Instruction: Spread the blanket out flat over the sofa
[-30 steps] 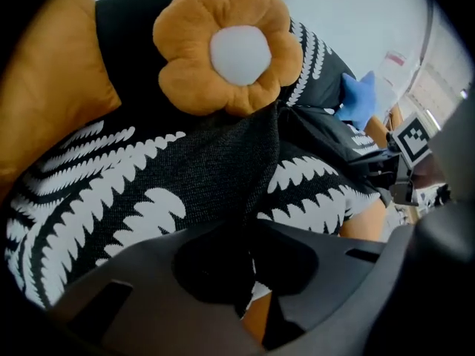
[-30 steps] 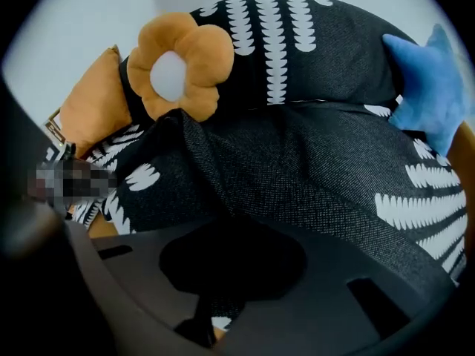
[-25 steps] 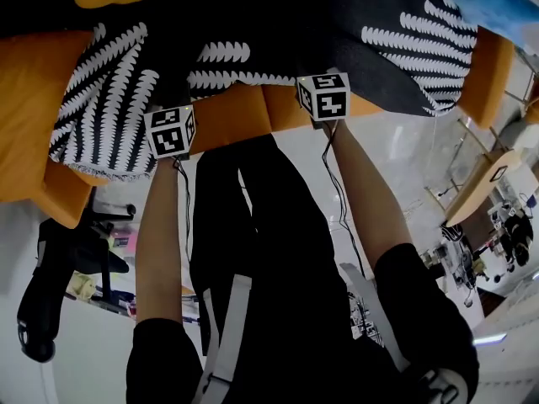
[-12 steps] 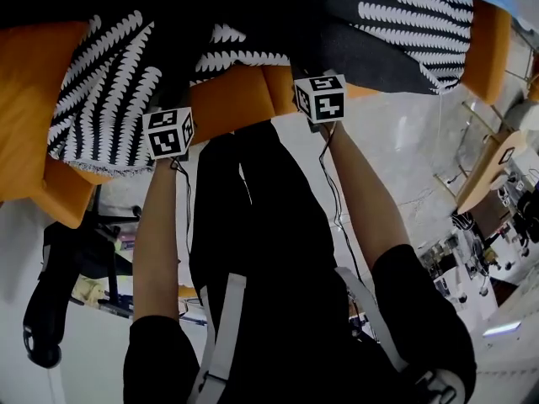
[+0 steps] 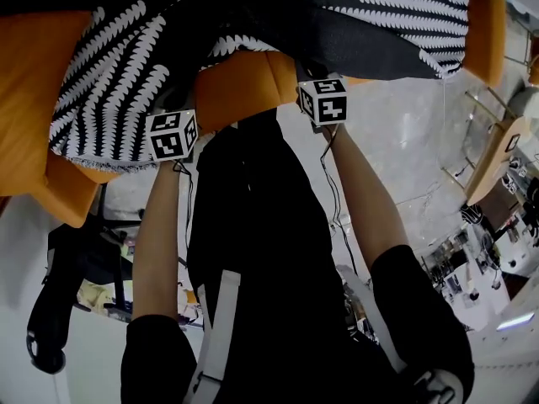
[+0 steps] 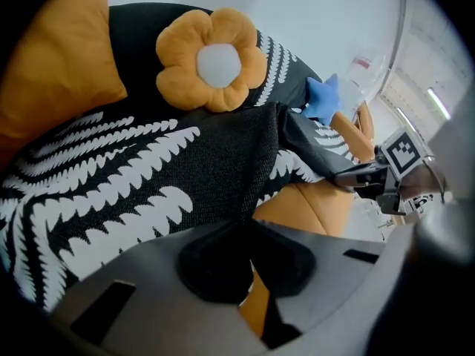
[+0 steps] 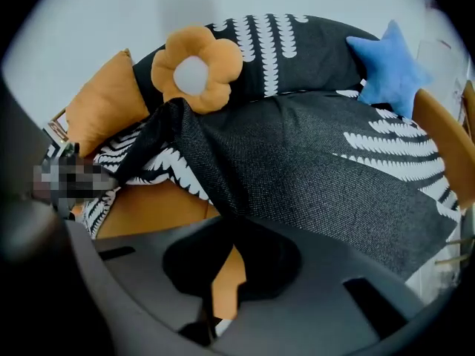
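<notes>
Blanket edge pulled nearer, pinched in both grippers.

Blanket: black, white fern-leaf pattern, plain charcoal patches. Sofa: orange. Flower cushion: orange petals, white centre. Star cushion: blue. Sleeves: black. Floor: pale grey.

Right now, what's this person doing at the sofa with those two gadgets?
A person holds a gripper in each hand. The left gripper and the right gripper have jaws shut on the front edge of a black blanket with white leaf print; the right jaws have just been closing. The blanket lies over the orange sofa but bunched, with bare seat between the grips, not yet flat.
</notes>
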`<move>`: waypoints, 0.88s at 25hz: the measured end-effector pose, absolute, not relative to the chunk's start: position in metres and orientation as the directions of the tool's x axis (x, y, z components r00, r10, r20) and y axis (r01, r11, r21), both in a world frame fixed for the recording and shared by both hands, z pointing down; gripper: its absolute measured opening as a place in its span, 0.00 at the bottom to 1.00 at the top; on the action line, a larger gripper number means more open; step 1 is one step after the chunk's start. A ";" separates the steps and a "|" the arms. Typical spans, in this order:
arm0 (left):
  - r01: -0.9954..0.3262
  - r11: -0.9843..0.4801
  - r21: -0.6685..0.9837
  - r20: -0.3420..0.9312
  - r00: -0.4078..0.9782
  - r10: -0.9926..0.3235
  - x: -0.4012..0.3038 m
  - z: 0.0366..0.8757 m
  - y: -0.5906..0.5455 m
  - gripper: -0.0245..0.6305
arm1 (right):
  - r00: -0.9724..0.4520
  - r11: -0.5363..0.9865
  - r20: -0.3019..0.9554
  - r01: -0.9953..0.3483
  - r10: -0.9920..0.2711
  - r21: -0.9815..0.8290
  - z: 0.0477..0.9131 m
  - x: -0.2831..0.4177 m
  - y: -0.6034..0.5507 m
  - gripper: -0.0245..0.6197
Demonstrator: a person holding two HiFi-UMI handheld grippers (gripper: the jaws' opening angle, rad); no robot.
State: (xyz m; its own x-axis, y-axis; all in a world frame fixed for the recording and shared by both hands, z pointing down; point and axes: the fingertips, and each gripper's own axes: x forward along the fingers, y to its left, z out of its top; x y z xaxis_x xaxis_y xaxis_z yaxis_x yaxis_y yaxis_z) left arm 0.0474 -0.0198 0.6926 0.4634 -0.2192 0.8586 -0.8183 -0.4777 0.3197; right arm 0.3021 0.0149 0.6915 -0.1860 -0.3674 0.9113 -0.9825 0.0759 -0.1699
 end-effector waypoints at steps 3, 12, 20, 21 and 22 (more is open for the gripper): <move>-0.801 -0.501 0.327 0.854 0.478 -0.207 0.050 0.685 -0.012 0.10 | -0.166 0.047 0.910 -0.986 -0.379 -0.161 0.682 0.306 0.028 0.08; -0.747 -0.579 0.328 0.838 0.513 -0.187 0.022 0.654 0.001 0.10 | -0.096 -0.019 0.900 -0.993 -0.425 -0.114 0.653 0.289 0.051 0.08; -0.742 -0.582 0.332 0.822 0.531 -0.208 0.013 0.652 0.024 0.10 | -0.068 -0.045 0.893 -0.994 -0.444 -0.098 0.648 0.285 0.083 0.08; -0.745 -0.578 0.333 0.822 0.530 -0.209 0.015 0.652 0.029 0.10 | -0.068 -0.043 0.895 -0.994 -0.441 -0.097 0.648 0.287 0.089 0.08; -0.747 -0.575 0.334 0.822 0.530 -0.211 0.016 0.651 0.035 0.09 | -0.068 -0.041 0.896 -0.995 -0.438 -0.095 0.647 0.289 0.094 0.08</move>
State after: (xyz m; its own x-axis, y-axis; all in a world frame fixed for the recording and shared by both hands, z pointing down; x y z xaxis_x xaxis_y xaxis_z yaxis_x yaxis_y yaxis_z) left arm 0.0159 0.0347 0.6508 0.5295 -0.2106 0.8217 -0.7470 -0.5747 0.3341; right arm 0.2892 0.0942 0.6469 -0.0678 -0.4381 0.8964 -0.9946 -0.0414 -0.0954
